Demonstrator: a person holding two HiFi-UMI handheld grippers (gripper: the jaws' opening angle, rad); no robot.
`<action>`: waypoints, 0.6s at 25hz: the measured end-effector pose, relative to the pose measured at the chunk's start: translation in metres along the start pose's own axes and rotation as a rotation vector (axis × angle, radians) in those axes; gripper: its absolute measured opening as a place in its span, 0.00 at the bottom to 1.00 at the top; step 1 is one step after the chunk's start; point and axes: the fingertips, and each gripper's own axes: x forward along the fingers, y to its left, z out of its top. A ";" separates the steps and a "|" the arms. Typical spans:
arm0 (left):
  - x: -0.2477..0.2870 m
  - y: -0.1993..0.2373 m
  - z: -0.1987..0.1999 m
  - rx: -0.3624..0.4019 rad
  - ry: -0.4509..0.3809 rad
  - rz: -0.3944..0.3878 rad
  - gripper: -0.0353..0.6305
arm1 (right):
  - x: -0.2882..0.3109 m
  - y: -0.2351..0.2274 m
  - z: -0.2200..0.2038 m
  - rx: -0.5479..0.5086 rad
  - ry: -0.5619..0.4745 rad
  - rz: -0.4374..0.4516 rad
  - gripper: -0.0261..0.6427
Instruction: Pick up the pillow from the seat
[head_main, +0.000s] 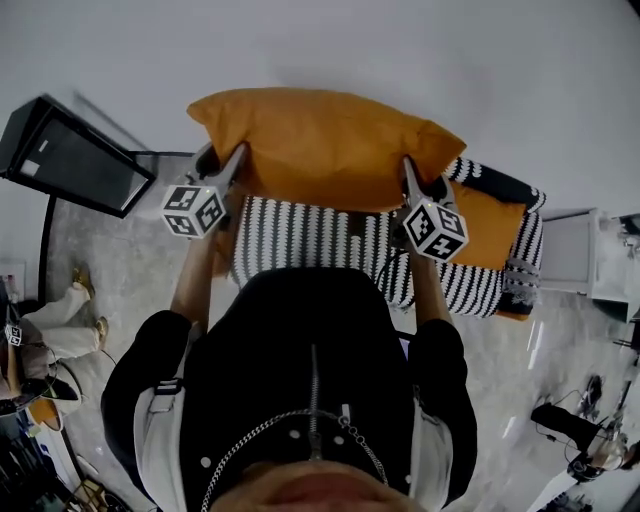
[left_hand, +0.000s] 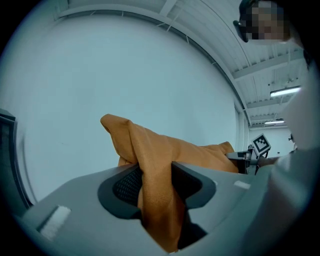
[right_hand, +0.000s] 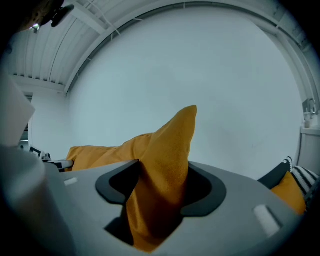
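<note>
An orange pillow (head_main: 325, 145) is held up in the air above a striped seat (head_main: 310, 240), in front of a pale wall. My left gripper (head_main: 235, 165) is shut on the pillow's left edge, with orange fabric (left_hand: 157, 190) bunched between its jaws. My right gripper (head_main: 408, 175) is shut on the pillow's right edge, where a fold of the fabric (right_hand: 160, 185) is pinched and its corner stands up above the jaws. In the left gripper view the pillow stretches across to the right gripper (left_hand: 247, 157).
The black-and-white striped seat carries a second orange cushion (head_main: 488, 225) at its right end. A dark monitor (head_main: 70, 155) stands at the left. A white cabinet (head_main: 570, 250) is to the right. Cables and gear (head_main: 570, 430) lie on the floor at lower right.
</note>
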 end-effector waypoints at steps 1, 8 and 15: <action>0.000 0.001 0.004 0.007 -0.008 -0.003 0.34 | 0.000 0.003 0.003 -0.006 -0.008 -0.003 0.41; -0.001 0.000 0.008 0.024 -0.019 -0.039 0.34 | -0.006 0.010 0.008 -0.045 -0.025 -0.042 0.37; -0.008 -0.006 -0.002 0.016 -0.009 -0.062 0.34 | -0.020 0.009 0.000 -0.060 -0.028 -0.058 0.37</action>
